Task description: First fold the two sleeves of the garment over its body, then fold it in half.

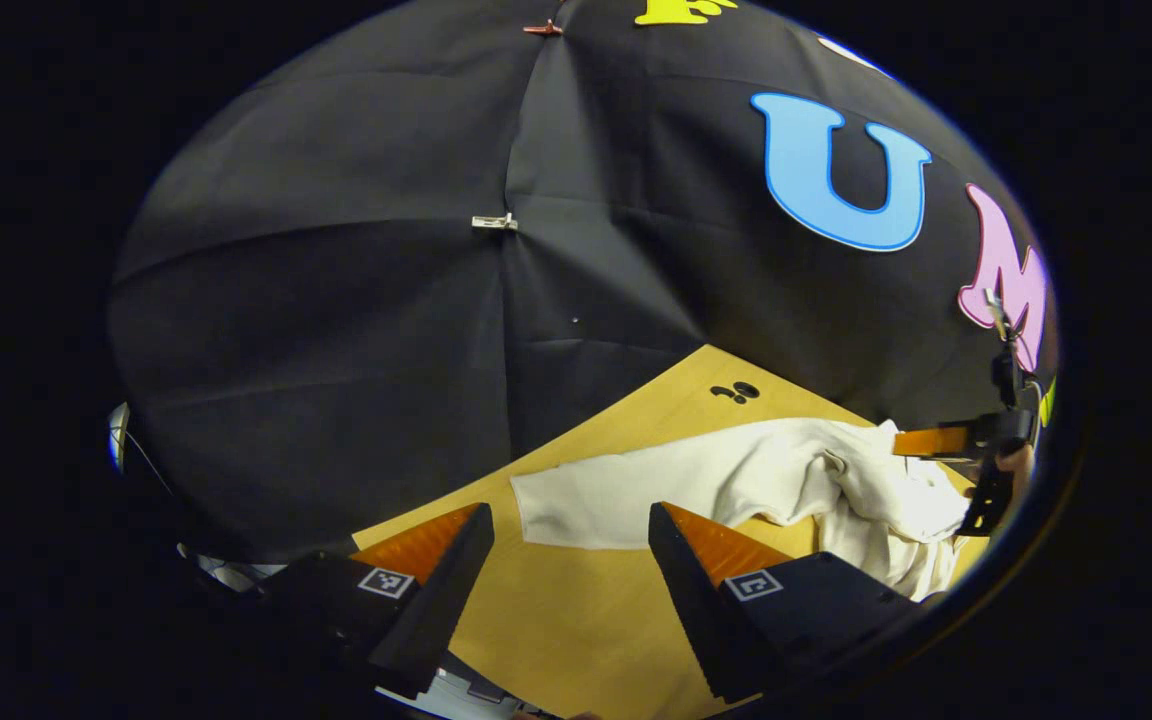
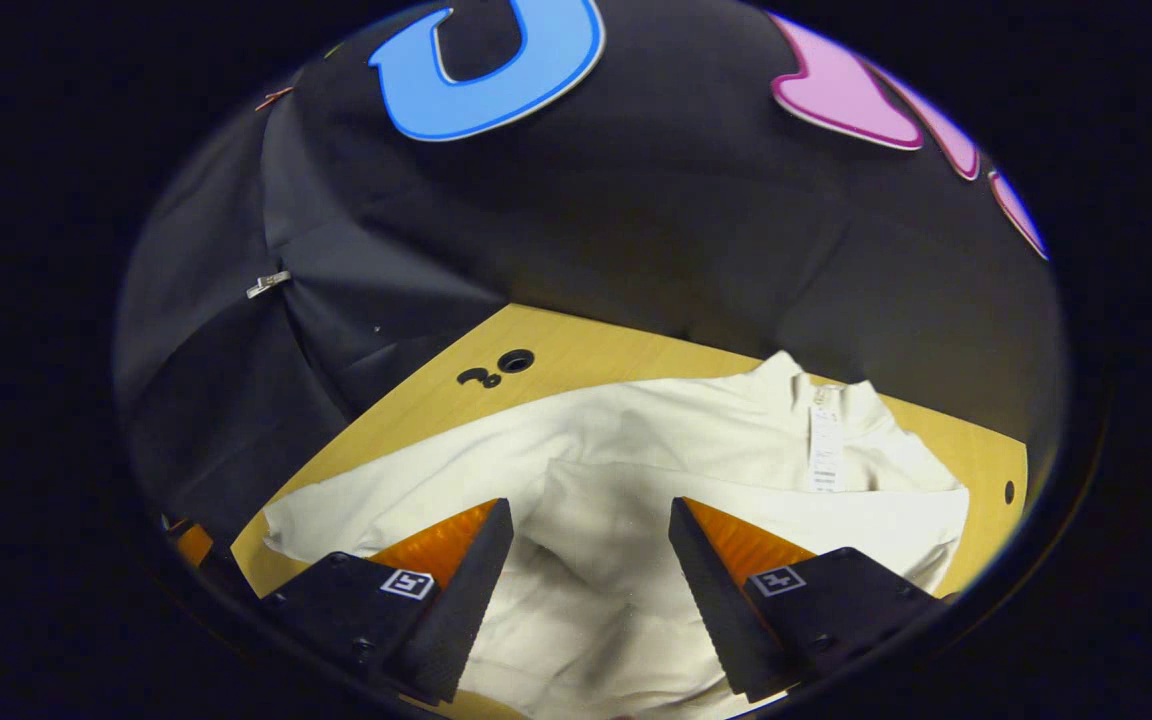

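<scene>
One cream garment (image 2: 636,470), one wooden table (image 1: 556,610), two grippers, jaws apart.

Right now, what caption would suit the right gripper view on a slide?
Open tongs poised over a cream long-sleeved garment spread on a wooden table, one sleeve already folded across its body.

Right gripper (image 2: 591,520) above white garment (image 2: 636,450), jaws apart, nothing between them. Garment lies spread on wooden table (image 2: 576,350) (tag at collar). One sleeve lies across body.
</scene>
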`<state>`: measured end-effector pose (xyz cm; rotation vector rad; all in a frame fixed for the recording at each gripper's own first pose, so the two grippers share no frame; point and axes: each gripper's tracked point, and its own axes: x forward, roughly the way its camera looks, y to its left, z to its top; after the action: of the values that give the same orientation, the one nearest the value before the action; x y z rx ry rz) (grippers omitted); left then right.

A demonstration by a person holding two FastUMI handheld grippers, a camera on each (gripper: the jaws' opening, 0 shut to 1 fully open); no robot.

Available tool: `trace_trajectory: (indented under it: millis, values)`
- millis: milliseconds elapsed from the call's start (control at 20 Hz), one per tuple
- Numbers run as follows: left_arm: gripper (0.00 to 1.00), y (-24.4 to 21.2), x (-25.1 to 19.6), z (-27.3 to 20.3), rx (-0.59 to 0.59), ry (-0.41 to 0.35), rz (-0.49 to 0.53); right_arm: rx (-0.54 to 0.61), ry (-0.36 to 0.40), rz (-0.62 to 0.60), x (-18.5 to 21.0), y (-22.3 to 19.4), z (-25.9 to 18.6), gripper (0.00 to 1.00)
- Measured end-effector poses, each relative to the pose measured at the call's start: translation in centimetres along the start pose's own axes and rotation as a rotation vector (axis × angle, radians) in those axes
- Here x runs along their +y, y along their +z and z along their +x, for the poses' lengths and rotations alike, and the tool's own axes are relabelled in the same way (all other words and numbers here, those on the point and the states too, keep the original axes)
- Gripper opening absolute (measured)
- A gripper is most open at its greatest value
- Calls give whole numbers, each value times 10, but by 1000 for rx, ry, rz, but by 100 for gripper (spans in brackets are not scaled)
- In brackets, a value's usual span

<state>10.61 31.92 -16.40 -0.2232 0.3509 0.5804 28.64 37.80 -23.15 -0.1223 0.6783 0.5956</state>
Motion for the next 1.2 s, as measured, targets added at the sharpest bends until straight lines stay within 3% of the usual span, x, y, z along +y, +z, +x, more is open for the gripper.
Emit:
trace_trajectory:
  millis: [250,400,450,500,650,900,950,1000,1200]
  values:
    - [97,0,15,55,34,45,-15,-118,-127,-8,-79,7,-72,97]
    - [96,-7,17,87,66,54,-25,-118,-205,6,-127,-8,-122,97]
    - [92,-9,16,96,78,53,-14,-112,-229,11,-143,-16,-138,98]
    - [96,-11,16,107,87,55,3,-107,-255,15,-158,-22,-155,97]
    - [97,-24,16,130,139,63,37,-116,-337,46,-199,-38,-205,97]
    - [97,-54,15,147,231,85,56,-124,-441,152,-239,-72,-273,97]
    - [92,-57,15,147,232,97,72,-116,-455,172,-244,-81,-282,97]
    - [99,-55,13,148,222,95,88,-101,-462,188,-247,-93,-291,97]
    - [95,-58,12,146,249,108,79,-100,-498,237,-253,-121,-320,97]
